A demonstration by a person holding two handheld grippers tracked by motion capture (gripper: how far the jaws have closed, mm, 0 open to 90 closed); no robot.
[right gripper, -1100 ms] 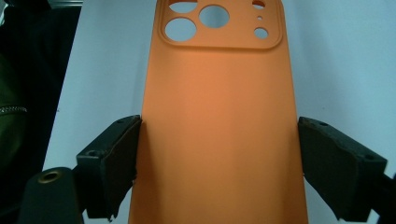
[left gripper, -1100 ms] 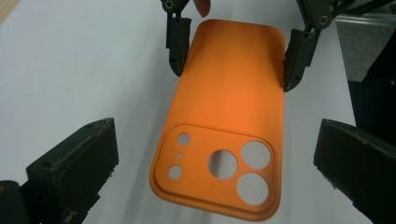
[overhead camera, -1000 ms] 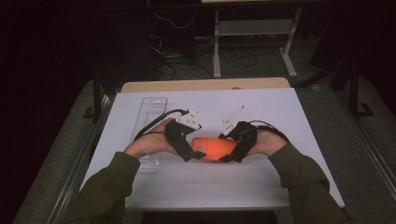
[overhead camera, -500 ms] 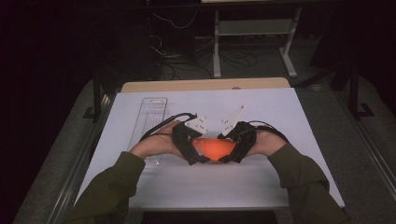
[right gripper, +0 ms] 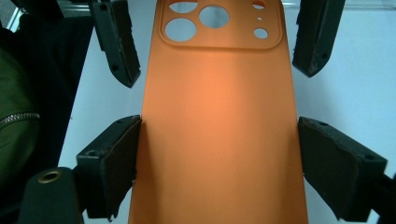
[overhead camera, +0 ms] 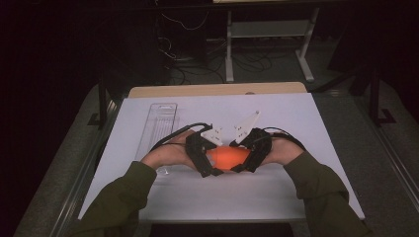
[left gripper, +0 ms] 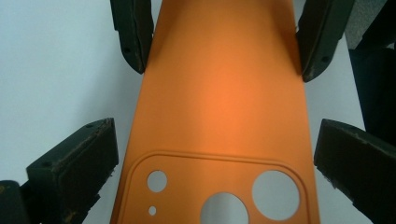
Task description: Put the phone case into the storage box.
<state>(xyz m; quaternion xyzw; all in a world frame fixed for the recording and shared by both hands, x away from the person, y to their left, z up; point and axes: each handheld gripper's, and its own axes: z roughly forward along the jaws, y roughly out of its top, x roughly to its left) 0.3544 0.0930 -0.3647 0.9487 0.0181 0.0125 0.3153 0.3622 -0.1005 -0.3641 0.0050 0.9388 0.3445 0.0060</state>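
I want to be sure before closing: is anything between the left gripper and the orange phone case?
Nothing visible. The left gripper has open jaws that straddle the orange phone case, only white table in the gaps.

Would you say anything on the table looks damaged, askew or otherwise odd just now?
Nothing stands out. The orange phone case looks intact and lies flat on the white table between the left gripper and right gripper, one at each end. The clear tray lies straight beside them.

Dark room, white table (overhead camera: 316,128)
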